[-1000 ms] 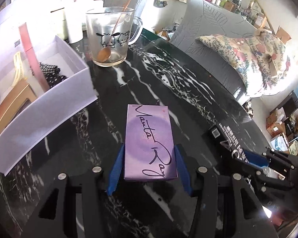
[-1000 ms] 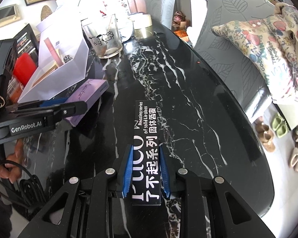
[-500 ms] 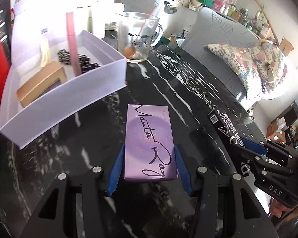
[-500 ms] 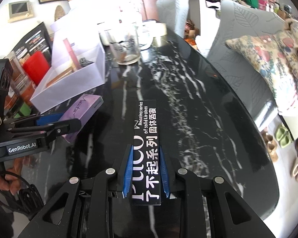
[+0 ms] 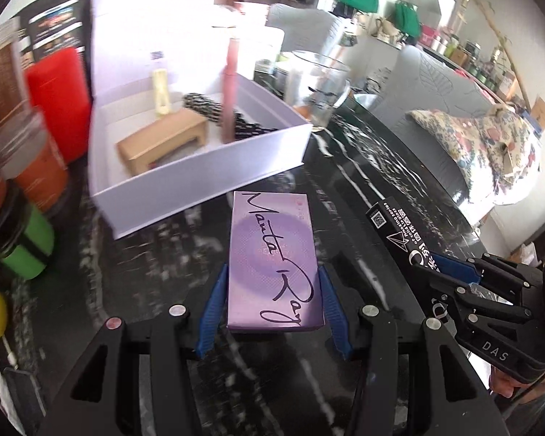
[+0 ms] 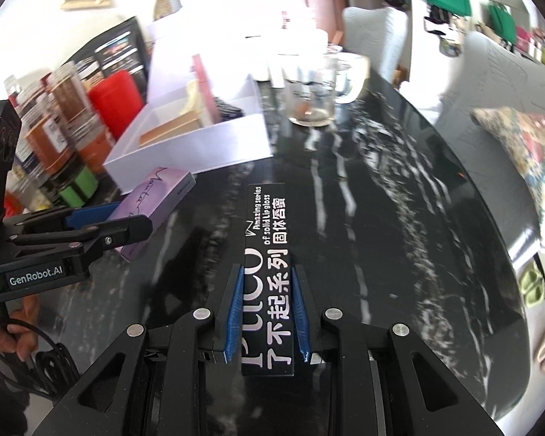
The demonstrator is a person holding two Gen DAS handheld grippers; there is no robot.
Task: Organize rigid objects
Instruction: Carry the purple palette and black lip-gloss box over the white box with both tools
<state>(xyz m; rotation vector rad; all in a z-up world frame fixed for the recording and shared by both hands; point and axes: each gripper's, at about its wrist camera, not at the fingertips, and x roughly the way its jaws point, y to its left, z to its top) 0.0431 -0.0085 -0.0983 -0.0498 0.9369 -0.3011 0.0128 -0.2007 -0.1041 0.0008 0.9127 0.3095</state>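
My left gripper (image 5: 272,283) is shut on a flat purple box (image 5: 274,258) with black script, held above the black marble table (image 5: 363,174). The purple box (image 6: 152,200) also shows at the left of the right wrist view, just in front of the white tray's near wall. My right gripper (image 6: 267,290) is shut on a long black lip-gloss box (image 6: 269,254) with white lettering; that black box (image 5: 399,239) appears at the right of the left wrist view. An open white tray (image 5: 200,178) holds a tan box (image 5: 163,141), a pink stick (image 5: 230,83) and dark beads.
A glass mug (image 6: 312,87) stands behind the tray. Jars, a red canister (image 5: 58,98) and a green-banded jar (image 5: 25,250) crowd the table's left side. Grey chairs with a floral cushion (image 5: 476,141) line the far right edge. A hand (image 6: 14,330) grips the left tool.
Both grippers have carried their boxes to the left, toward the white tray, which now sits nearer and more central. The jars at the left have come into view. The grips are unchanged.
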